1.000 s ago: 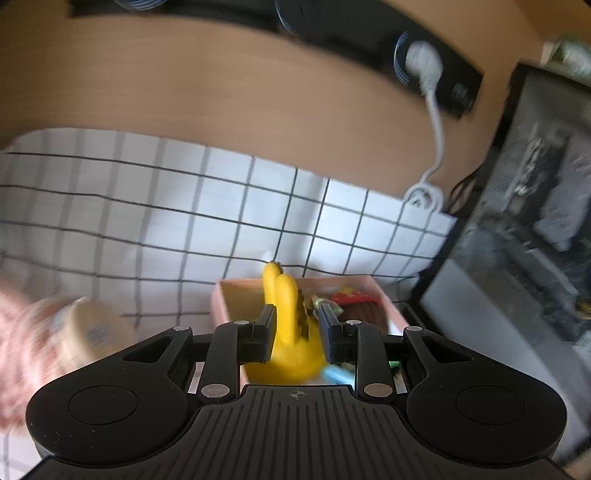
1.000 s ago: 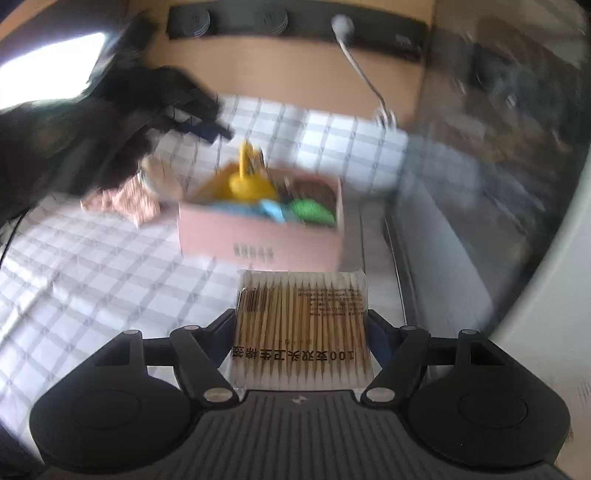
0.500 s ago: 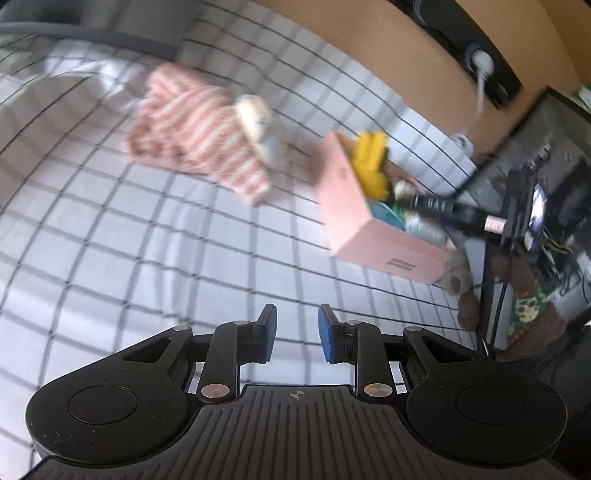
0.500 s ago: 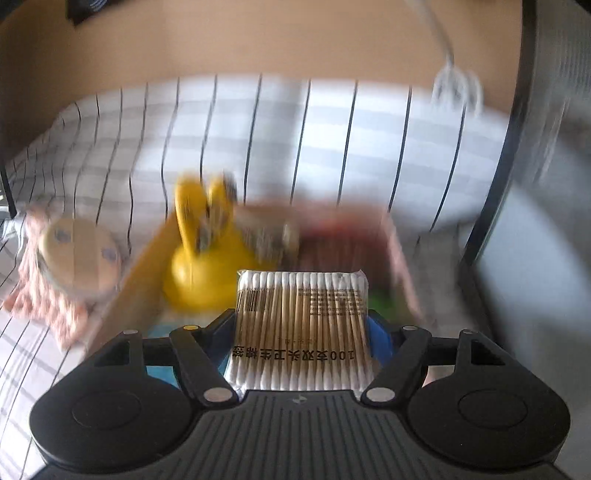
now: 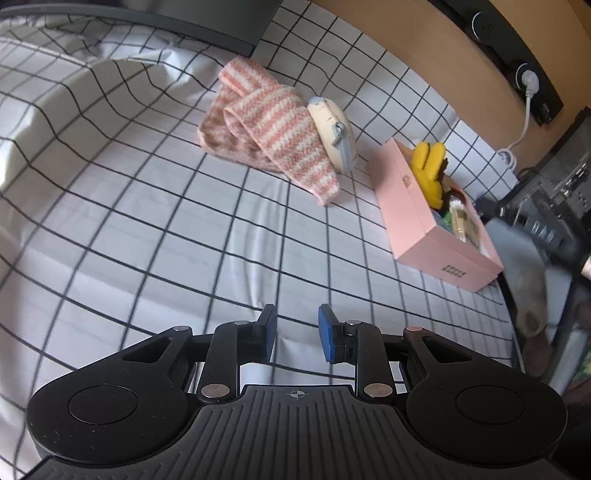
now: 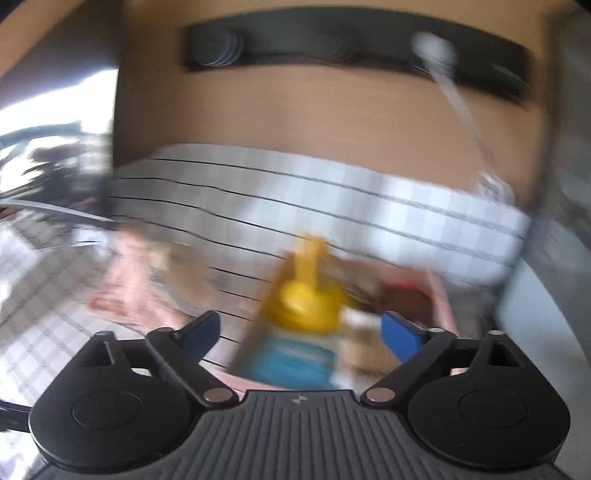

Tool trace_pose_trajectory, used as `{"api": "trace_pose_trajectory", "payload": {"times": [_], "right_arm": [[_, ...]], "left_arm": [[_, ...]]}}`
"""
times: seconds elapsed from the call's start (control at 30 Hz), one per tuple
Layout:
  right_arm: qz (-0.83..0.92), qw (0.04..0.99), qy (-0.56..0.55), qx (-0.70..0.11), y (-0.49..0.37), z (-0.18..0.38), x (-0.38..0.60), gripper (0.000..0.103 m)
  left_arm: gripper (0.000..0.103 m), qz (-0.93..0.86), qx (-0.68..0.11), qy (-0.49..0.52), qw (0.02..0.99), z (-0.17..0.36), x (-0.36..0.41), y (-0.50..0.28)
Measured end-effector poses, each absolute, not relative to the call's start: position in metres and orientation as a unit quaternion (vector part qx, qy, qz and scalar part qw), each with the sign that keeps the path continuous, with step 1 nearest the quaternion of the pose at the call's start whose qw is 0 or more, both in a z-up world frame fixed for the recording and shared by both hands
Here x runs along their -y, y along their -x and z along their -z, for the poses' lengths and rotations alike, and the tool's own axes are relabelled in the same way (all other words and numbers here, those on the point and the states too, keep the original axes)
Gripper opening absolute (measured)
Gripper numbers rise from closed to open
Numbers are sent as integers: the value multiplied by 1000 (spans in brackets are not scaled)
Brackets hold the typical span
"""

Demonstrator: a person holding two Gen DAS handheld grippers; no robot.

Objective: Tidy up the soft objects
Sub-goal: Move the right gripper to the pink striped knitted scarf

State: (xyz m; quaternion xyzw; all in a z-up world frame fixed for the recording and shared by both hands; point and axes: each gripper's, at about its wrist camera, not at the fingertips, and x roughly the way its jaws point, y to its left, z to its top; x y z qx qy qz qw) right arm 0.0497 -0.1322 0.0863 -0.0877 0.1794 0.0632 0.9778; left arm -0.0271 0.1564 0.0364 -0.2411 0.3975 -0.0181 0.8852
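A pink box [image 5: 424, 221] stands on the checked cloth at the right of the left wrist view. It holds a yellow plush toy [image 5: 430, 168], a pack of cotton swabs [image 5: 461, 219] and other small items. A pink-and-white striped knit cloth [image 5: 266, 129] lies left of the box with a cream round pouch [image 5: 334, 131] against it. My left gripper [image 5: 297, 330] is open and empty, low over the cloth, well short of both. My right gripper [image 6: 299, 332] is open and empty just above the box; that view is blurred, with the yellow toy [image 6: 306, 295] between the fingers.
A black power strip [image 5: 517, 62] with a white plug runs along the wooden wall behind. Dark equipment [image 5: 561, 177] stands right of the box. A grey slipper [image 5: 524, 280] lies past the cloth's right edge. A dark bar [image 5: 147, 22] borders the cloth at the back left.
My right gripper has opened and let go of the cotton swab pack, which now lies in the box. My left gripper let go of the yellow toy and pulled back from the box.
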Motion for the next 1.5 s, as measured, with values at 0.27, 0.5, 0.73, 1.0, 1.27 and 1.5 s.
{"api": "trace_pose_trajectory", "payload": {"times": [0.27, 0.5, 0.73, 1.0, 1.27, 1.5], "right_arm": [[-150, 956, 100, -232, -166, -82, 8, 99], [-105, 929, 41, -352, -283, -71, -11, 84], [-213, 900, 86, -371, -183, -50, -29, 72], [-248, 897, 148, -334, -49, -39, -9, 78], [-138, 922, 192, -305, -1, -30, 34, 81], [-136, 937, 139, -289, 21, -47, 62, 88]], "left_arm": [[27, -10, -393, 242, 887, -36, -191, 65], [27, -47, -385, 273, 880, -35, -233, 106], [27, -61, -361, 313, 876, -32, -247, 105], [27, -24, -346, 303, 887, -42, -225, 79], [27, -47, -288, 289, 912, -68, -218, 69], [27, -126, -270, 294, 908, -70, -251, 58]]}}
